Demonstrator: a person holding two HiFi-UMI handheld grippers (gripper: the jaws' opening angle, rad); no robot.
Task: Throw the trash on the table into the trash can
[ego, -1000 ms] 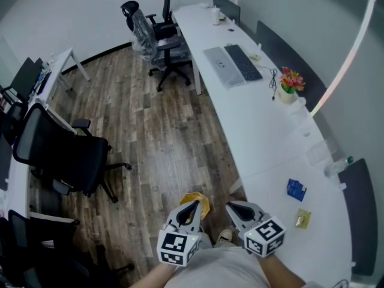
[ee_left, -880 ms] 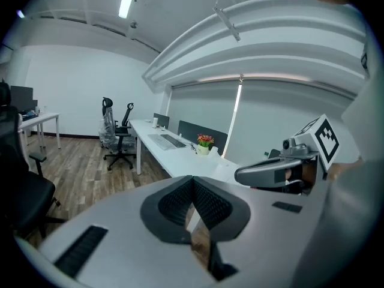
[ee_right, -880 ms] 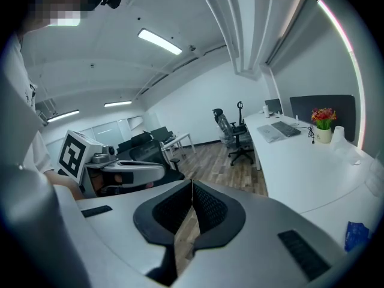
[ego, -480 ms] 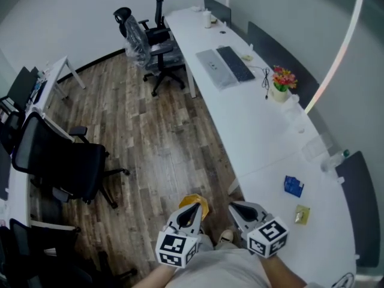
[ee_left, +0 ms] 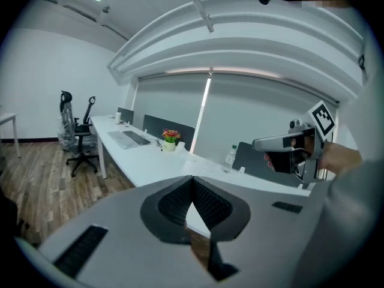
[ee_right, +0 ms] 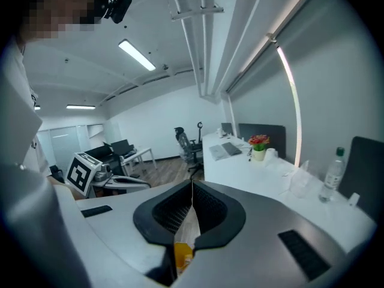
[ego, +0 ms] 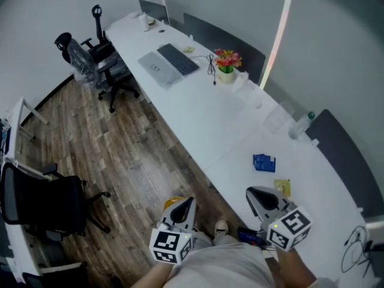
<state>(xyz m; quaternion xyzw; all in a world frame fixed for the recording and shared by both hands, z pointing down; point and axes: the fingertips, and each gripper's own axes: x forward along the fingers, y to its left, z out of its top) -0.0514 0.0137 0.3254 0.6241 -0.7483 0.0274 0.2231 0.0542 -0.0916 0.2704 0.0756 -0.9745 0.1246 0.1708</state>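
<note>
The long white table (ego: pixel 198 113) runs from far left to near right in front of you. Your left claw (ego: pixel 188 204) is closed on nothing, over the wooden floor (ego: pixel 120 149) left of the table. Your right claw (ego: pixel 254 194) is closed too, over the table's near edge. The blue packet (ego: pixel 263 162) lies flat on the table beyond it, its longer side running roughly left to right. The smaller yellow packet (ego: pixel 282 186) lies flat just right of that claw's tip, and it is too small to tell its long axis.
</note>
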